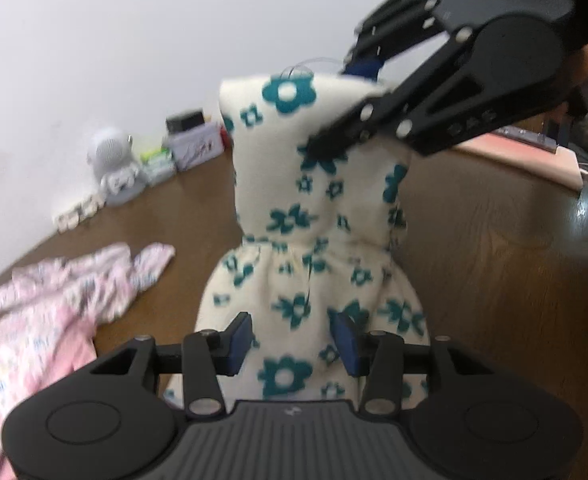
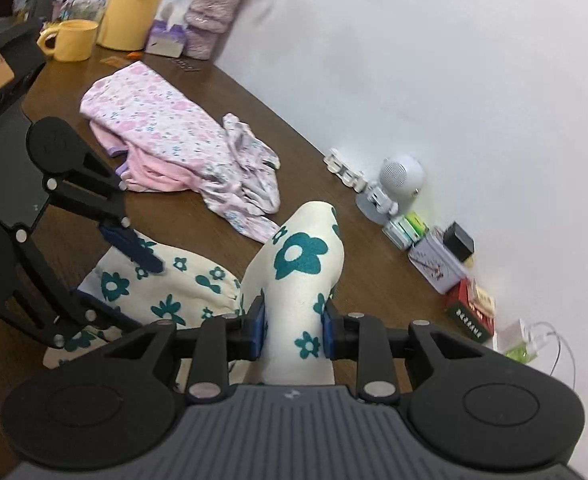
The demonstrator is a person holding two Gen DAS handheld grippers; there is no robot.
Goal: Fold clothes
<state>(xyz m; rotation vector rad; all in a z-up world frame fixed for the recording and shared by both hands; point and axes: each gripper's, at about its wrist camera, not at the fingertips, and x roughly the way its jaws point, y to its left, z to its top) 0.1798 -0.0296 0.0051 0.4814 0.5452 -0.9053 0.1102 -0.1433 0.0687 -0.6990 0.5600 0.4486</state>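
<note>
A cream dress with teal flowers (image 1: 318, 216) hangs upright over the brown table (image 1: 494, 280). My right gripper (image 1: 354, 108) is shut on the dress's top part and holds it up; in the right wrist view the cloth (image 2: 294, 300) is pinched between its blue pads (image 2: 258, 320). My left gripper (image 1: 294, 340) is open, its blue pads on either side of the dress's skirt hem without squeezing it. It also shows in the right wrist view (image 2: 133, 248) at the skirt (image 2: 165, 284), which rests on the table.
A pink floral garment (image 2: 173, 140) lies crumpled on the table to the left. Along the wall stand a small white robot figure (image 2: 394, 184), tins and boxes (image 2: 438, 264), a yellow mug (image 2: 73, 40), a yellow jug (image 2: 133, 4) and a vase (image 2: 213, 16).
</note>
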